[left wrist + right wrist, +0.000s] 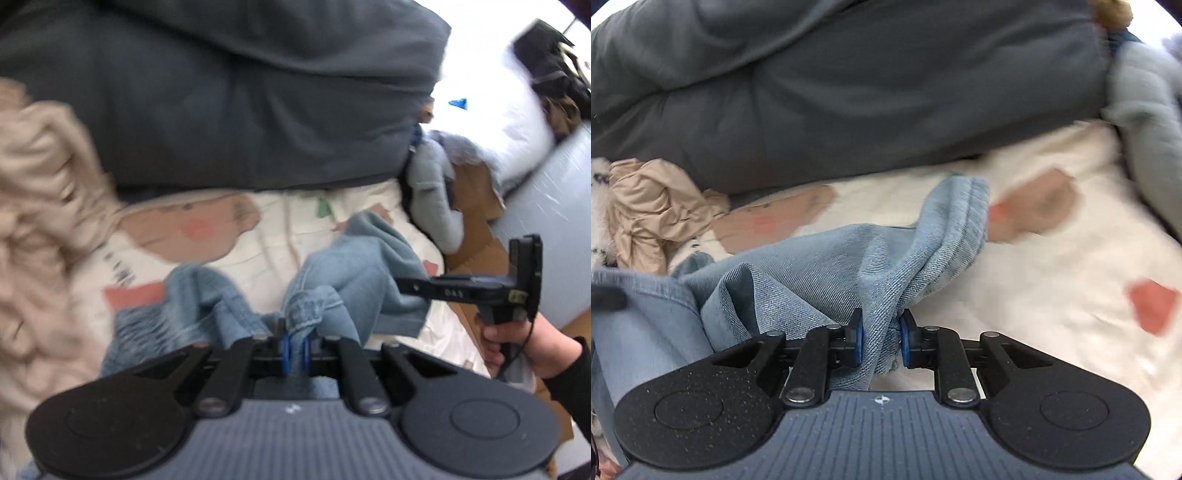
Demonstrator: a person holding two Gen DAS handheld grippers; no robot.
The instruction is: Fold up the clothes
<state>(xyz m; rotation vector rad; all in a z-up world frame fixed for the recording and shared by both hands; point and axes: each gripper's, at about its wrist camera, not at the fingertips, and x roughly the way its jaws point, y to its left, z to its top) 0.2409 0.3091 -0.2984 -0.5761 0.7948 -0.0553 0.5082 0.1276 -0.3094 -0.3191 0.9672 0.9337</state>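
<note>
Denim garment in right claw

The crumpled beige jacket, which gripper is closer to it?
Left. The left gripper, clamped on the jeans, has the beige jacket just beside it. The right gripper grips the jeans' other end, with denim lying between it and the jacket.

The jeans are pale blue denim. The sheet under them is white with tan and coral-red patches. The duvet is dark slate grey, the jacket beige, the pillow white. Both grippers are black with blue pads.
</note>
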